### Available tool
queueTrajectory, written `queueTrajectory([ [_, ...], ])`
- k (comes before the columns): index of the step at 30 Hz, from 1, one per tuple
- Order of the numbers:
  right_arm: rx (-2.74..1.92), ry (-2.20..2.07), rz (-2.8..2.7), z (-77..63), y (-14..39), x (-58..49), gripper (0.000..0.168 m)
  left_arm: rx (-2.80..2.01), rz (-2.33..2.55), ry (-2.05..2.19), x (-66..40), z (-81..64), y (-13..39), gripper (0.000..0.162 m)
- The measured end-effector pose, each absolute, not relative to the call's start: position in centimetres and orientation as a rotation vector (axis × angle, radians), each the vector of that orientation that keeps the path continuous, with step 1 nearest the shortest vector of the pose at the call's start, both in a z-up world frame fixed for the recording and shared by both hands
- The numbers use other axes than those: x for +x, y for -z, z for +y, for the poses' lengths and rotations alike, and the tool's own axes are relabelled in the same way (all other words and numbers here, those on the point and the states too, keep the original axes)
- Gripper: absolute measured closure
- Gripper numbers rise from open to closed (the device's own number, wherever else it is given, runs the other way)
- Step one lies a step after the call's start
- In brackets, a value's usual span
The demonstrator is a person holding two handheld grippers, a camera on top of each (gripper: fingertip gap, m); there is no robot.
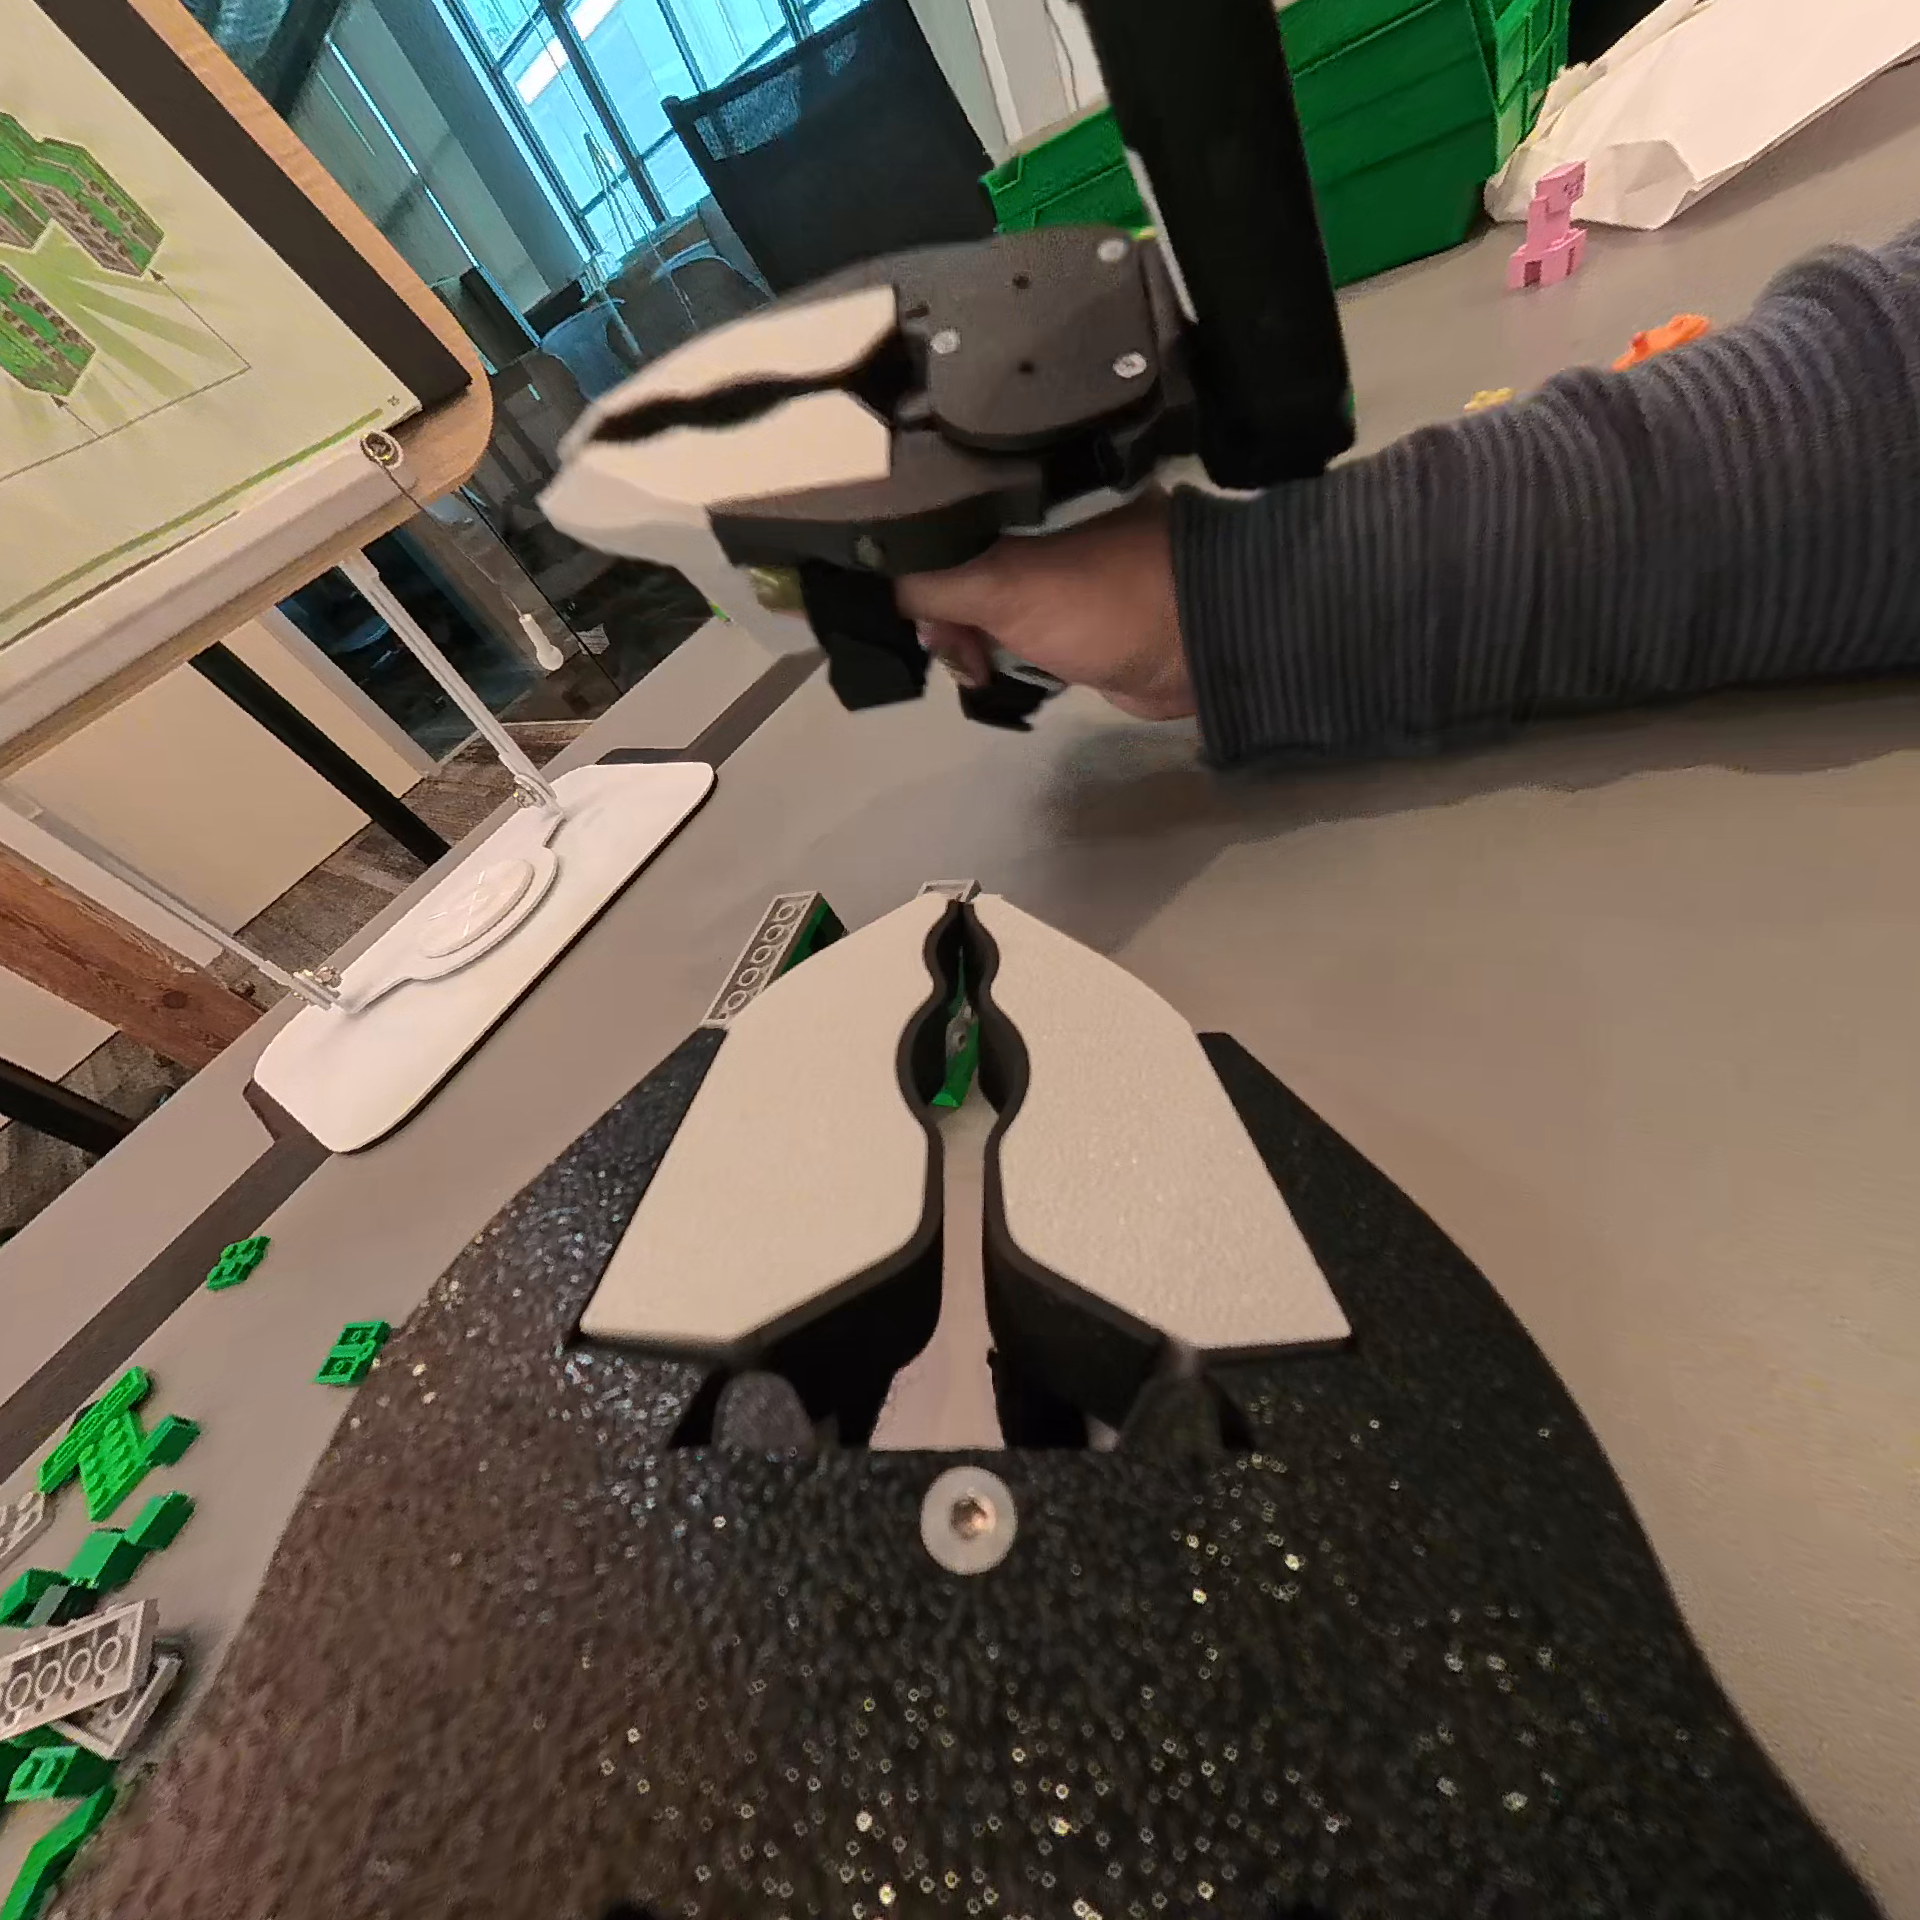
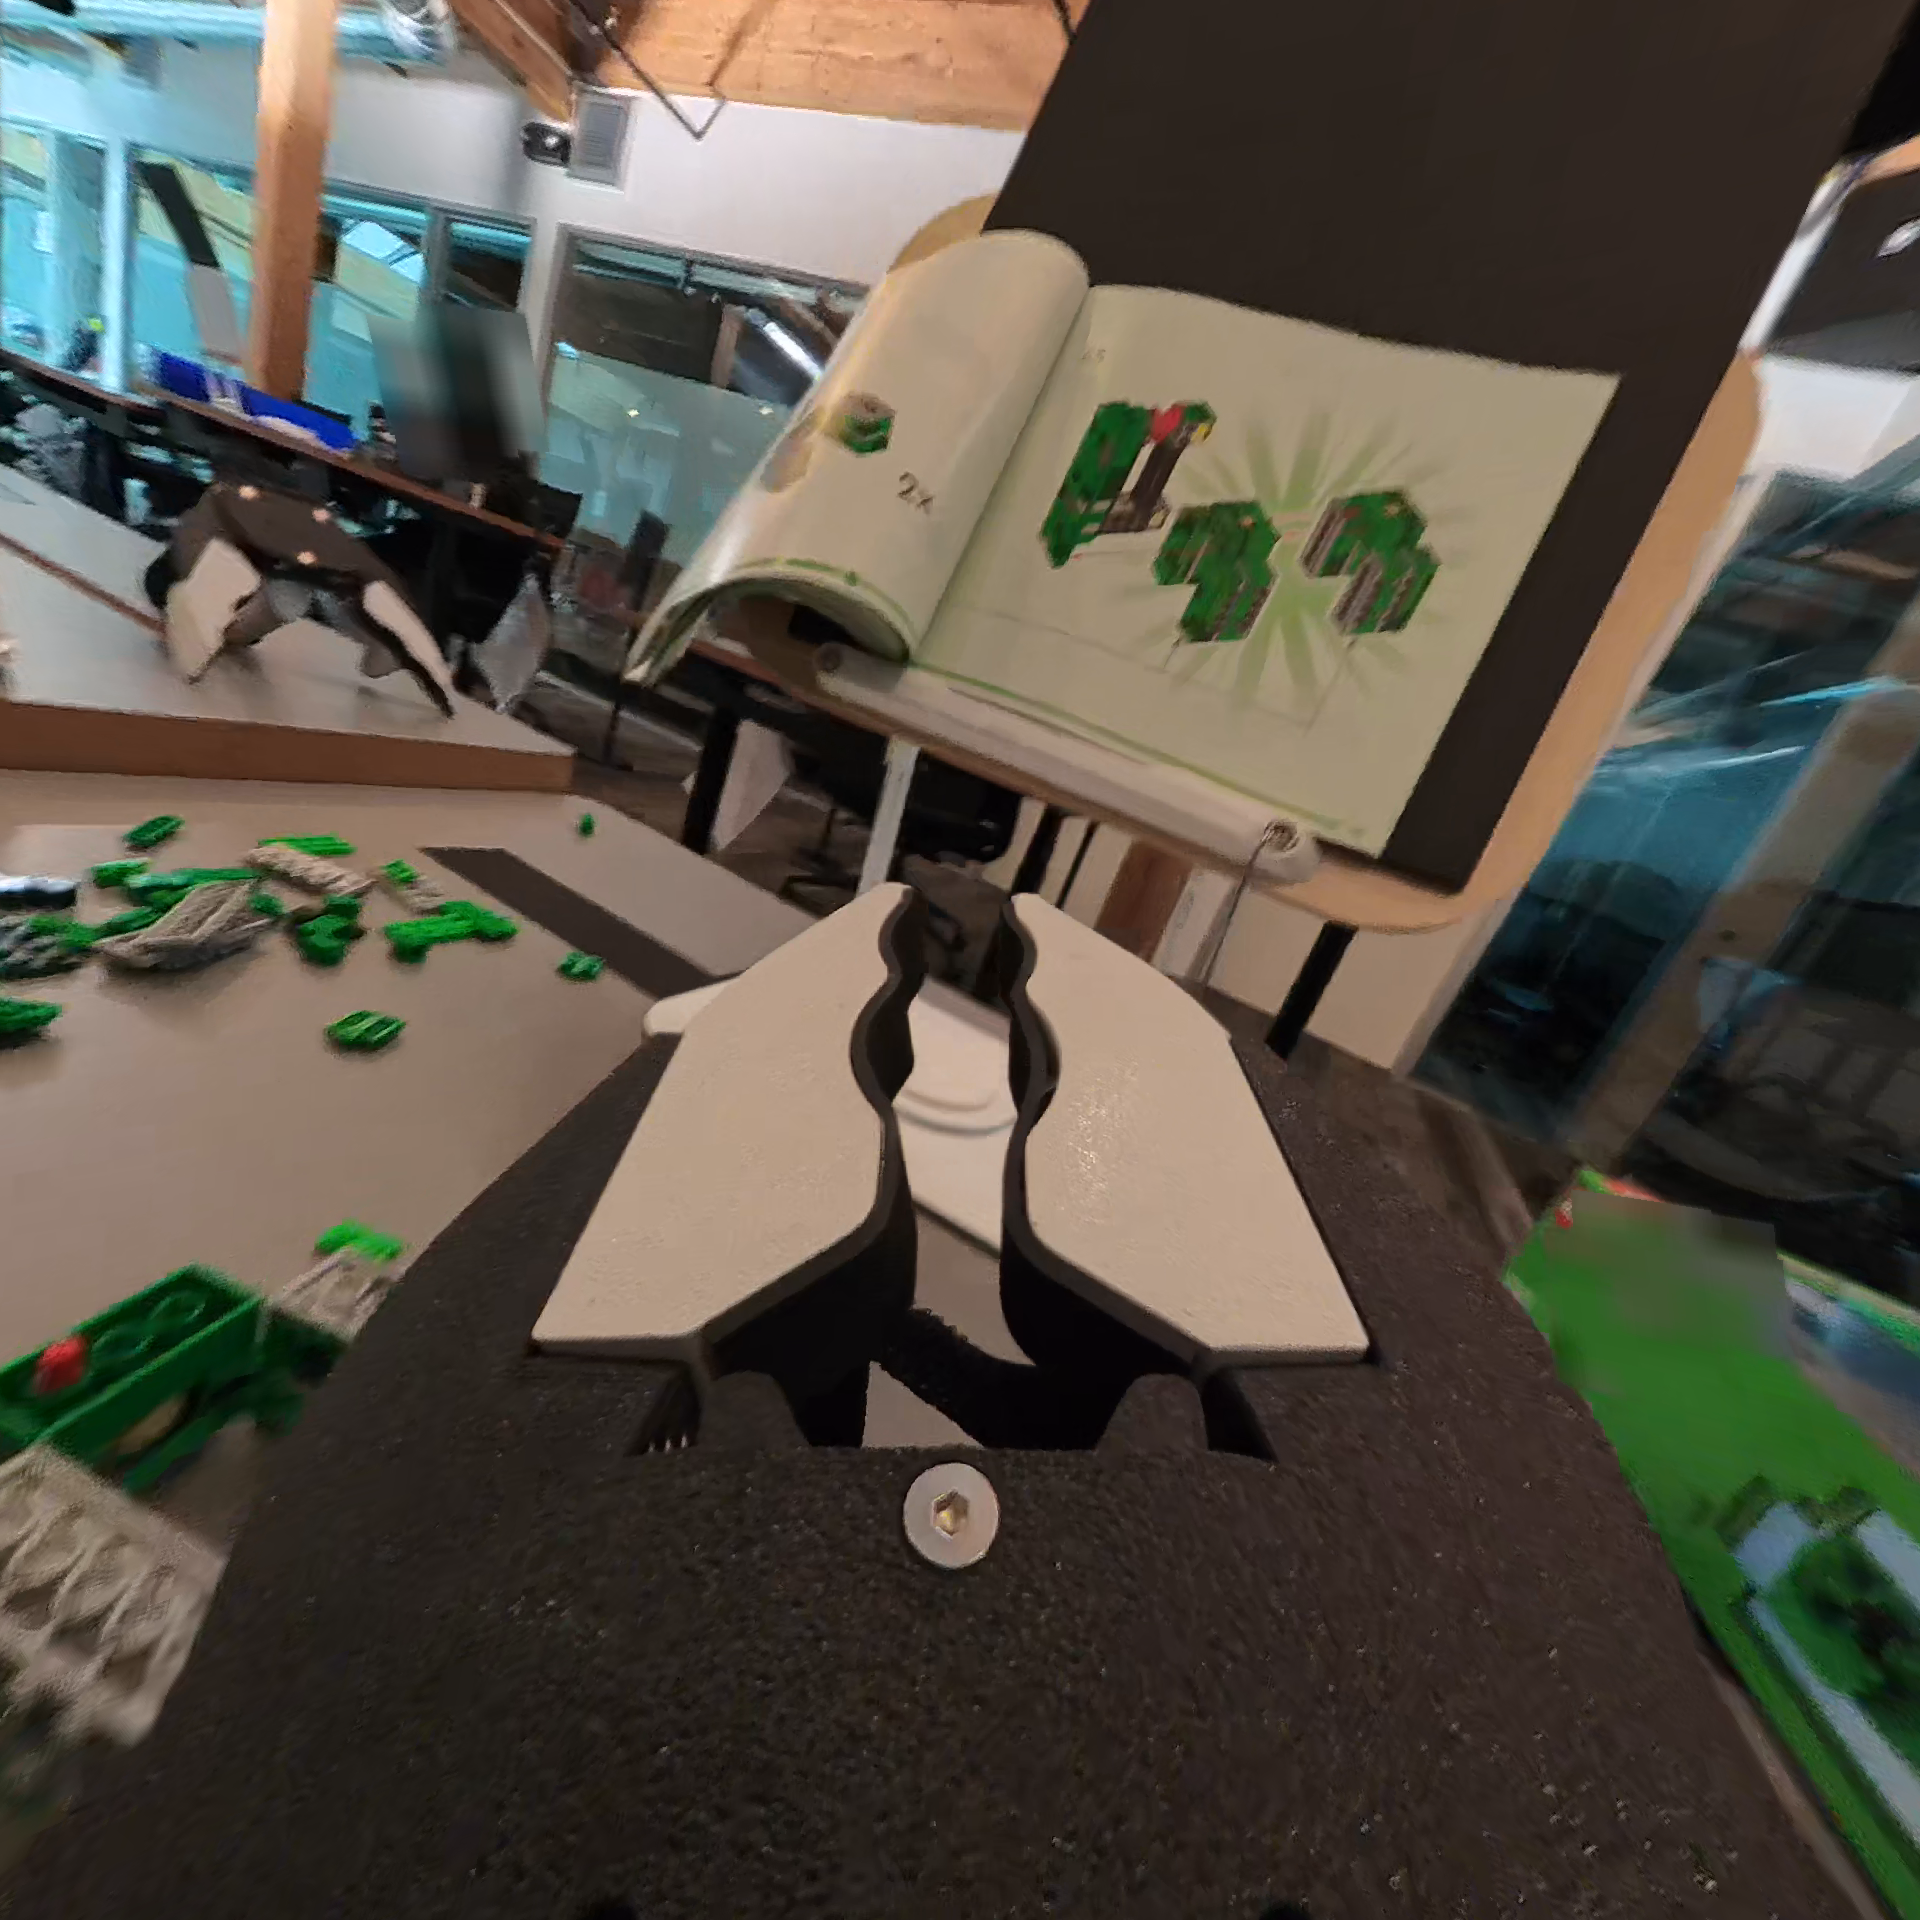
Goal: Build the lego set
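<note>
My left gripper [image 1: 961,909] is low over the grey table [image 1: 1455,1039], shut on a small lego build. Its grey studded plate [image 1: 764,961] sticks out left of the fingers, and a green part [image 1: 954,1081] shows through the gap. My right gripper [image 1: 577,473] is held by a hand above the table, pointing left at the booklet stand. In its own view the right gripper [image 2: 961,920] is slightly open and empty. Loose green and grey bricks [image 2: 312,914] lie on the table to the left. The open instruction booklet [image 2: 1247,540] rests on the stand.
The stand's white base [image 1: 488,935] sits near the table's edge. Green bins [image 1: 1382,135], a pink lego figure [image 1: 1548,234] and an orange piece [image 1: 1662,338] are at the far right. A blurred green build [image 2: 135,1361] shows lower left. Another gripper-like device [image 2: 291,603] lies on a far table. My right fingertips sit around 15 cm from my left ones.
</note>
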State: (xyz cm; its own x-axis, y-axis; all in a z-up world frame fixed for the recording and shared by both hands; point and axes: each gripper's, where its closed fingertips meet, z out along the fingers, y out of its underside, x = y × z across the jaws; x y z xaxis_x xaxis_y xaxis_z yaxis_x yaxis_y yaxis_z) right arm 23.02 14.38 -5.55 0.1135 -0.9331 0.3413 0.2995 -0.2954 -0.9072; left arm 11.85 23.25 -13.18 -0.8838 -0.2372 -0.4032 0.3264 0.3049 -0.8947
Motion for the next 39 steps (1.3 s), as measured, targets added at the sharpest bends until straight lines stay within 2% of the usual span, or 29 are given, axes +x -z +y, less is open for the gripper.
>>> queueTrajectory([
  [7, -1.007, 1.460, 0.837, 9.7, -3.7, 28.8, 0.156, 0.017, 2.085, 1.662, 12.5, 23.6, 12.6, 0.162],
  [10, -0.880, 1.447, 0.947, 7.0, -5.7, 31.5, 0.151, -0.019, 2.068, 1.720, 12.7, 23.9, 12.1, 0.162],
  [21, -0.745, 1.555, 1.076, 2.3, -2.4, 33.9, 0.144, 0.048, 2.093, 1.656, 12.2, 23.5, 12.8, 0.162],
  [25, -0.717, 1.474, 1.088, 1.7, -1.6, 33.9, 0.141, 0.060, 2.092, 1.654, 12.1, 23.5, 12.8, 0.162],
  [29, -0.734, 1.459, 1.075, 2.3, -1.3, 34.2, 0.140, 0.075, 2.095, 1.641, 12.0, 23.4, 12.9, 0.162],
  [34, -0.812, 1.430, 1.085, 3.1, -0.6, 35.3, 0.128, 0.086, 2.098, 1.628, 11.9, 23.4, 13.1, 0.162],
  [39, -0.795, 1.464, 1.101, 2.7, -0.5, 35.0, 0.128, 0.092, 2.101, 1.622, 11.8, 23.4, 13.2, 0.162],
])
